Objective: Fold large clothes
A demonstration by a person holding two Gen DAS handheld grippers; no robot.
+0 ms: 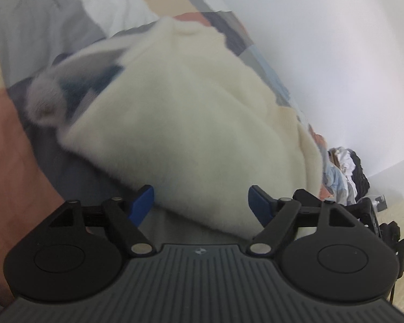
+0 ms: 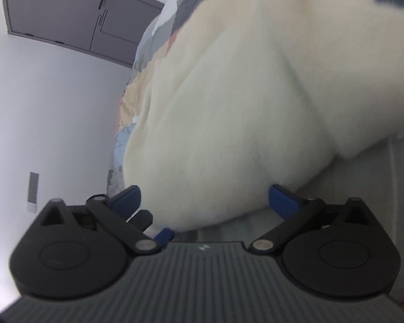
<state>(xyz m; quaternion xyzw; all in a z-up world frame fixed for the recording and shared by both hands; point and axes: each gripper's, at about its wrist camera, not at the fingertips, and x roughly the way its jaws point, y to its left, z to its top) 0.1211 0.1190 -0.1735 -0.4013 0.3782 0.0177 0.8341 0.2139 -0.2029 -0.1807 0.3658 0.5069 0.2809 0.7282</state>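
A large cream fluffy sweater (image 1: 180,113) lies spread on a patchwork bed cover (image 1: 21,123). One sleeve with a grey cuff (image 1: 44,102) and a dark blue patch (image 1: 75,86) points to the left. My left gripper (image 1: 202,204) is open, and its blue pads (image 1: 142,204) stand wide on either side of the sweater's near hem without pressing it. In the right wrist view the same sweater (image 2: 229,107) fills the middle. My right gripper (image 2: 204,202) is open wide, with a bulge of the hem between its blue pads (image 2: 282,202), apart from both.
A heap of mixed clothes (image 1: 347,172) lies at the bed's far right by a white wall (image 1: 336,53). Black gear (image 1: 382,223) sits at the right edge. A grey cupboard door (image 2: 75,13) and a wall switch panel (image 2: 33,191) show to the left.
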